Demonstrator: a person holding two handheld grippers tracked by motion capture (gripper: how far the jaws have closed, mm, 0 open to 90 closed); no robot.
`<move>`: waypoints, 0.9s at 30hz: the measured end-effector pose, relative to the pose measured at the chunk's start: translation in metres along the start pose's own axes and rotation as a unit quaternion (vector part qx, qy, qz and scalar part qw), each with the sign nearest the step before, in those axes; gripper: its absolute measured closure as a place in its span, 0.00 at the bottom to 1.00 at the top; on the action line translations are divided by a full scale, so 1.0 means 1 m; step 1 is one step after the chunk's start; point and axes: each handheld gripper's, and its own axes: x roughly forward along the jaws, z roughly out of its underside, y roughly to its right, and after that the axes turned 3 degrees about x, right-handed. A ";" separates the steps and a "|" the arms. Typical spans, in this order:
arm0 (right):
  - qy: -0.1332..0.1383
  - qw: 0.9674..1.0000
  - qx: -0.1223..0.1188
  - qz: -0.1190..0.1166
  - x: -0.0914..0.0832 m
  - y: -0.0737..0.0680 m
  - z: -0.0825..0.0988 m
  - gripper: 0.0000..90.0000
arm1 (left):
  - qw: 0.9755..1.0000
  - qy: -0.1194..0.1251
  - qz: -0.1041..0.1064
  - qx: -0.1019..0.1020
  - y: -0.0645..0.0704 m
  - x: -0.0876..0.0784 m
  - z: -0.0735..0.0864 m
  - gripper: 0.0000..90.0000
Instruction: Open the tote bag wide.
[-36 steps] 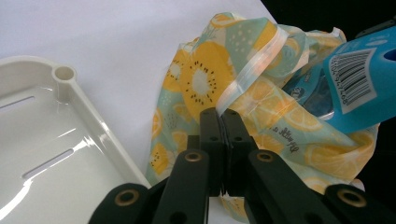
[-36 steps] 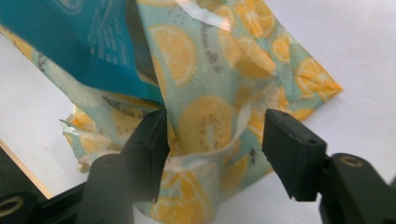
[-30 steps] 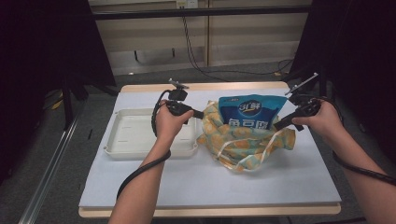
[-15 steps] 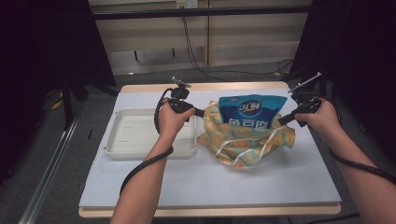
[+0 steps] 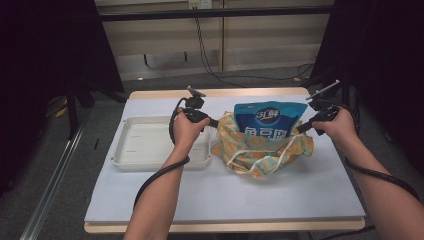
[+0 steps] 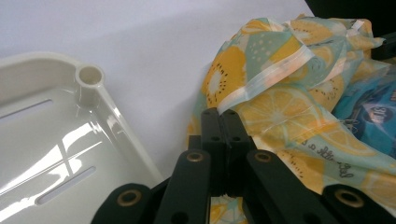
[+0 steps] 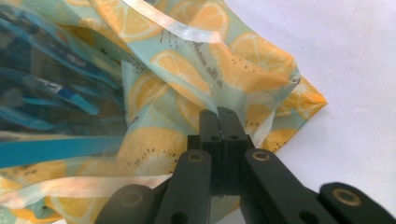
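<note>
Orange-and-teal fabric, printed with lemon slices, forms a bag sitting right of centre on the white tabletop. A blue pouch stands upright inside it, its top above the cloth. Your left tool is clamped shut on the bag's left edge; in the left gripper view the jaws meet with fabric pinched at their tips. Your right tool is likewise closed on the bag's right edge (its jaws have just been closing, cloth between them). Just left of the bag lies a cream tray, beside your left hand.
</note>
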 end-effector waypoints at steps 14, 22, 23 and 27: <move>0.011 1.000 -0.009 -0.004 -0.001 -0.003 0.007 0.95 | 1.000 -0.001 0.009 0.025 0.006 -0.009 0.007 0.81; 0.010 1.000 -0.017 -0.004 -0.014 -0.010 0.013 0.79 | 0.997 0.004 0.021 0.077 0.021 -0.025 0.011 0.56; 0.011 1.000 -0.016 -0.003 -0.015 -0.012 0.014 0.75 | 0.996 0.007 0.021 0.084 0.024 -0.028 0.013 0.55; 0.009 1.000 -0.018 0.006 -0.020 -0.016 0.019 0.63 | 0.994 0.005 0.029 0.108 0.033 -0.032 0.019 0.47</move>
